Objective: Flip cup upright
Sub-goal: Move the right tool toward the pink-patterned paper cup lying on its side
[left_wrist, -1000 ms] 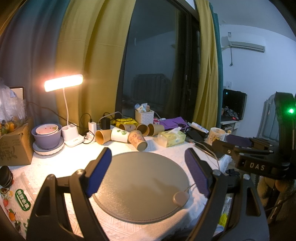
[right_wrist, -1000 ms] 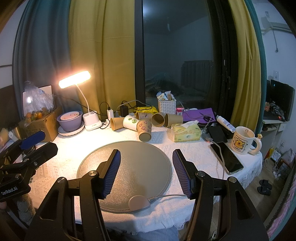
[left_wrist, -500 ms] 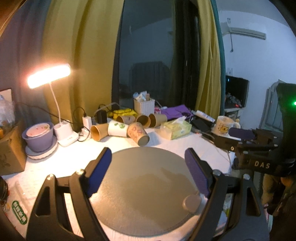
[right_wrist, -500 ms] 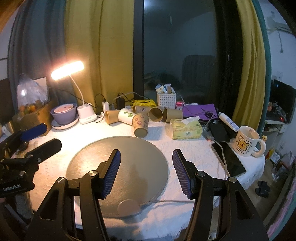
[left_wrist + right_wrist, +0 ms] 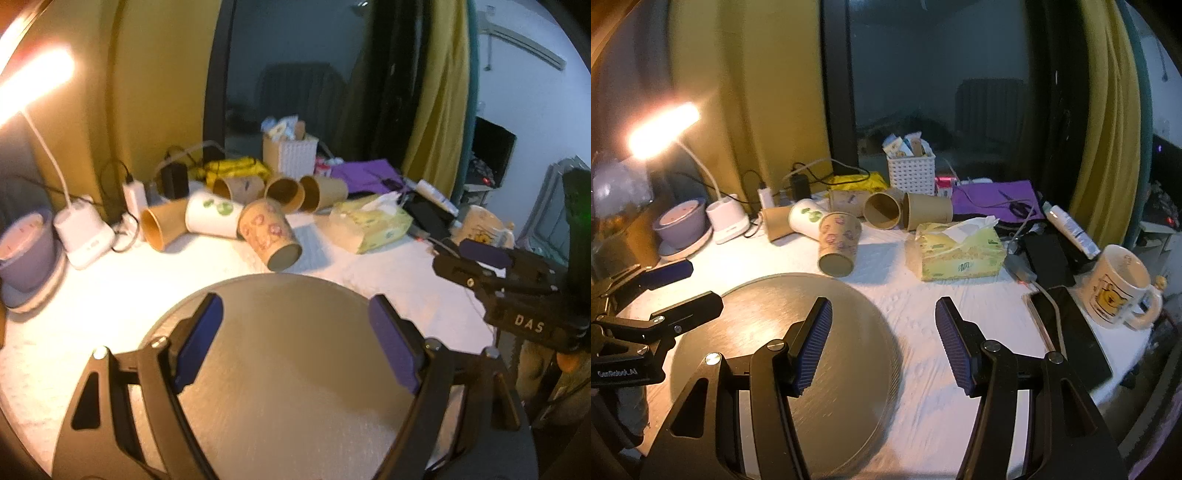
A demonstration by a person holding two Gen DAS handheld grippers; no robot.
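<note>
Several paper cups lie on their sides at the back of the table. The nearest is a brown cup with pink flowers (image 5: 267,234), base toward me, just beyond the round grey mat (image 5: 295,369); it also shows in the right wrist view (image 5: 837,243). A white cup with green spots (image 5: 212,218) lies behind it. My left gripper (image 5: 295,347) is open and empty above the mat. My right gripper (image 5: 882,343) is open and empty over the mat's right edge, well short of the cups.
A tissue pack (image 5: 958,251) lies right of the cups. A mug (image 5: 1117,286) and a phone (image 5: 1071,332) sit at the right. A lit desk lamp (image 5: 727,221), a purple bowl (image 5: 679,221) and a white basket (image 5: 911,173) stand at the back.
Both grippers have moved forward and closer to the cups, which now look larger. The right gripper has shifted right of the mat's centre. Both stayed open.
</note>
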